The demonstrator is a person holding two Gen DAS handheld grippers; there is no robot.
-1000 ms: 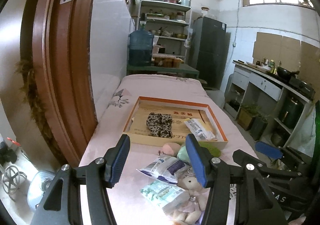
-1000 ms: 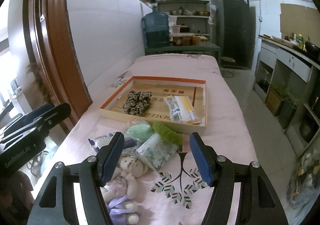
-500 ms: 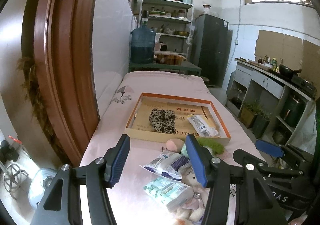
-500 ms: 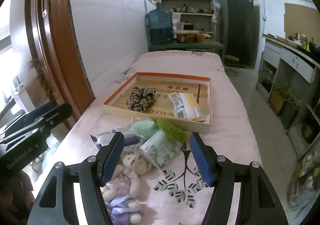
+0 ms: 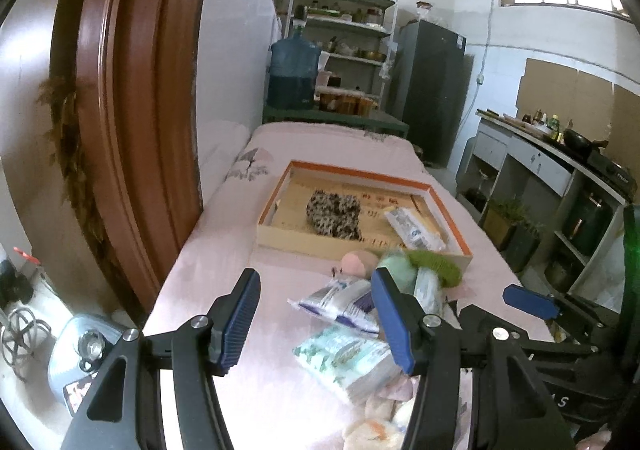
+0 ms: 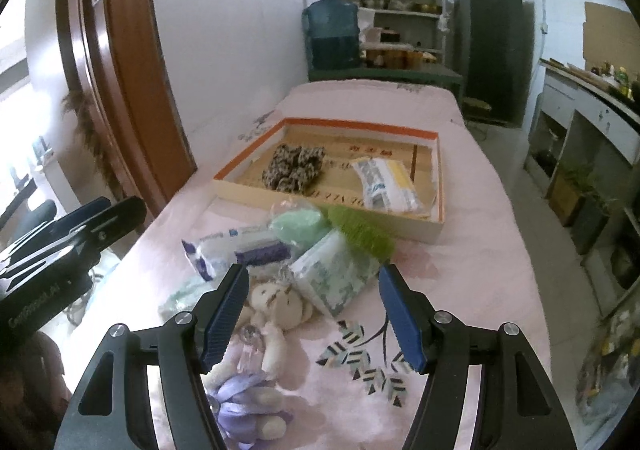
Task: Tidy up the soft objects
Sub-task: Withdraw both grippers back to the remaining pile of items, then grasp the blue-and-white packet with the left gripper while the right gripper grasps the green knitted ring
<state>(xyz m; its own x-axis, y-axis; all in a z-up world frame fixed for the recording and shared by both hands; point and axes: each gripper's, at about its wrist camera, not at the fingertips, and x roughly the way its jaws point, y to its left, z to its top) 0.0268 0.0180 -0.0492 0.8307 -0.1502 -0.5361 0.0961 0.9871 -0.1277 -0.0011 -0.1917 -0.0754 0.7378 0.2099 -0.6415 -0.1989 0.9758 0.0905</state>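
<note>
A shallow orange-rimmed box [image 6: 437, 165] [image 5: 444, 205] on the pink-covered table holds a leopard-print scrunchie [image 6: 294, 167] [image 5: 333, 214] and a tissue pack [image 6: 384, 183] [image 5: 414, 230]. In front of it lies a pile: a green fuzzy piece [image 6: 362, 234], a mint pouch [image 6: 298, 226], a blue-purple packet [image 6: 240, 250] [image 5: 344, 302], a green-patterned tissue pack [image 6: 332, 278] [image 5: 348, 360] and a plush bear with a purple bow [image 6: 268, 314]. My right gripper [image 6: 312, 316] is open just above the bear. My left gripper [image 5: 316, 324] is open over the pile's left side.
A brown door frame [image 5: 132, 109] stands close on the left. A water jug [image 6: 331, 35], shelves [image 5: 344, 45] and a dark fridge [image 5: 432, 89] stand beyond the table's far end. A counter with pots [image 5: 568, 169] runs along the right.
Both grippers have drawn back and tilted a little, so the box and pile sit farther ahead in view. Both stay open and nothing was taken hold of.
</note>
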